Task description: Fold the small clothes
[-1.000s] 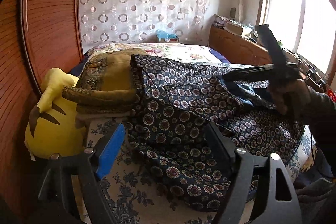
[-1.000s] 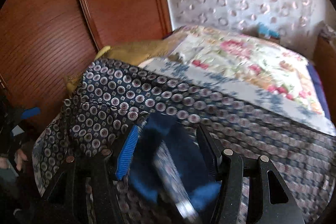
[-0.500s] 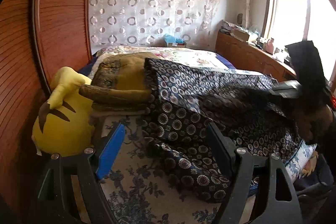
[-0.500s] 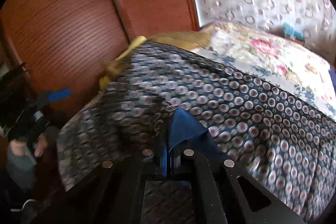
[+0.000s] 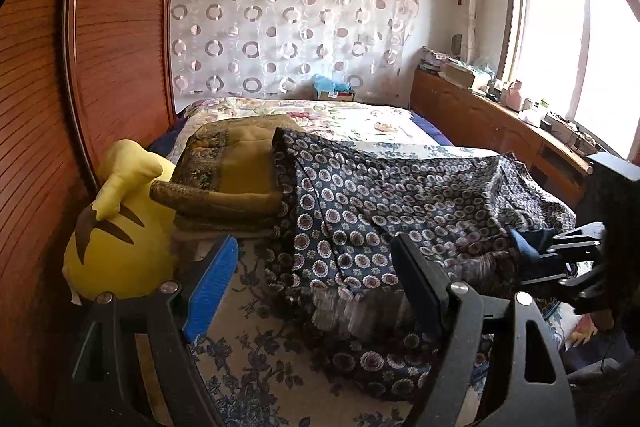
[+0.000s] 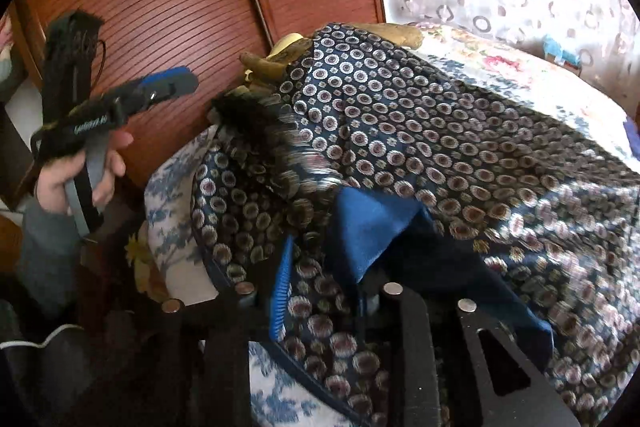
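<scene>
A dark blue garment (image 5: 380, 211) printed with small rings lies spread over the bed, its far edge draped on a folded quilt. At the right edge of the left wrist view my right gripper (image 5: 532, 251) sits low at the garment's near corner. In its own view the right gripper (image 6: 332, 275) has its jaws opening. A turned-up fold of the plain blue lining (image 6: 368, 223) lies loose between them. My left gripper (image 5: 316, 247) hovers open over the bed's near left part with nothing between its fingers. A hand holds the left gripper (image 6: 176, 85) beside the bed.
A yellow plush toy (image 5: 116, 251) and a folded olive quilt (image 5: 236, 167) lie at the bed's left side against the wooden wardrobe (image 5: 112, 47). The floral sheet (image 5: 248, 359) shows bare near me. A cluttered wooden counter (image 5: 480, 115) runs under the window.
The right gripper closed on the garment's fold, pulled it down and rightward toward the bed's edge, then parted its jaws. The garment lies flatter. The left gripper stayed open and barely moved.
</scene>
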{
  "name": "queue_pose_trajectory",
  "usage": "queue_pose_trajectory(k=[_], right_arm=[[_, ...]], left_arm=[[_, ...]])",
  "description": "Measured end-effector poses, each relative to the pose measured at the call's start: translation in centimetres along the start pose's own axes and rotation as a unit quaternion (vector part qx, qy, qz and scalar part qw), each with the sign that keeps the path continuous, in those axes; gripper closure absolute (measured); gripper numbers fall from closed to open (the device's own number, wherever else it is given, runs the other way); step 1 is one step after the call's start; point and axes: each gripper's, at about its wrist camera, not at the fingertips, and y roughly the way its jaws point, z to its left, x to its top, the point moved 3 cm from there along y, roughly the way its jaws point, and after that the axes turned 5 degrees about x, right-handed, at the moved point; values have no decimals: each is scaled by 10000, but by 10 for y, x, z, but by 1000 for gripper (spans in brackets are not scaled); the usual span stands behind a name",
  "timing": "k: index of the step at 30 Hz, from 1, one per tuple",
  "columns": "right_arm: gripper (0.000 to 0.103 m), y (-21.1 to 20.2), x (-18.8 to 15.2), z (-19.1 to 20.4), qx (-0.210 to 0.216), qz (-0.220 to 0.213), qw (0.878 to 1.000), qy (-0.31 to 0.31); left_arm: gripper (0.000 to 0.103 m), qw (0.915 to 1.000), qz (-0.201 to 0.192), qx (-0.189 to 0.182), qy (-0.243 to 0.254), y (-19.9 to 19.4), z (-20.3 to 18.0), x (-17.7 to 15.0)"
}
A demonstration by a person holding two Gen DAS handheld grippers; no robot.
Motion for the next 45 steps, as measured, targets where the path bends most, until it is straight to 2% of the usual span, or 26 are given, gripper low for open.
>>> queue_pose_trajectory(k=[7, 13, 16, 18, 22, 24, 29, 32, 36, 39, 40, 42, 43, 44, 45], right_arm=[[67, -44, 3, 8, -282, -354, 9989, -102], [65, -82, -4, -1, -681, -595, 9958, -152], [64, -104, -15, -27, -1043, -679, 9922, 65], [64, -119, -27, -54, -1500, -736, 9856, 277], [64, -154, -62, -121, -2559, -751, 9602, 827], [64, -163, -79, -150, -2888, -672, 9483, 1130], [64, -175, -119, -201, -3029, -459, 9344, 1815], [64, -174, -134, -219, -2875, -449, 9307, 2217], [64, -178, -145, -243, -3083, -378, 9181, 2462], [62, -177, -141, -249, -2971, -450, 9173, 2614], [62, -176, -140, -250, -2945, -455, 9174, 2636], [62, -171, -138, -249, -2710, -492, 9258, 2590], [62, -168, -137, -247, -2611, -494, 9301, 2535], [76, -166, -136, -245, -2568, -464, 9336, 2455], [88, -165, -135, -243, -2459, -460, 9381, 2397]], left_arm=[[23, 10000, 15, 27, 37, 3, -6, 1], [23, 9997, 234, 87, 29, 18, -6, -8], [23, 9992, 376, 130, 76, 28, -8, -15], [23, 9987, 486, 148, 100, 34, -8, -20], [23, 9977, 654, 168, 86, 42, -8, -28], [23, 9969, 758, 168, 87, 47, -7, -32], [23, 9950, 998, 4, 37, 56, -7, -39], [24, 9941, 1080, 8, 78, 59, -9, -43], [38, 9930, 1178, -46, 57, 61, -8, -47], [53, 9923, 1228, -135, 44, 63, -10, -50], [60, 9921, 1242, -179, 41, 64, -10, -50], [71, 9914, 1287, -248, 26, 66, -11, -52], [80, 9910, 1306, -283, 18, 67, -11, -52], [90, 9908, 1314, -332, 12, 68, -11, -53], [95, 9908, 1304, -362, 8, 67, -11, -53]])
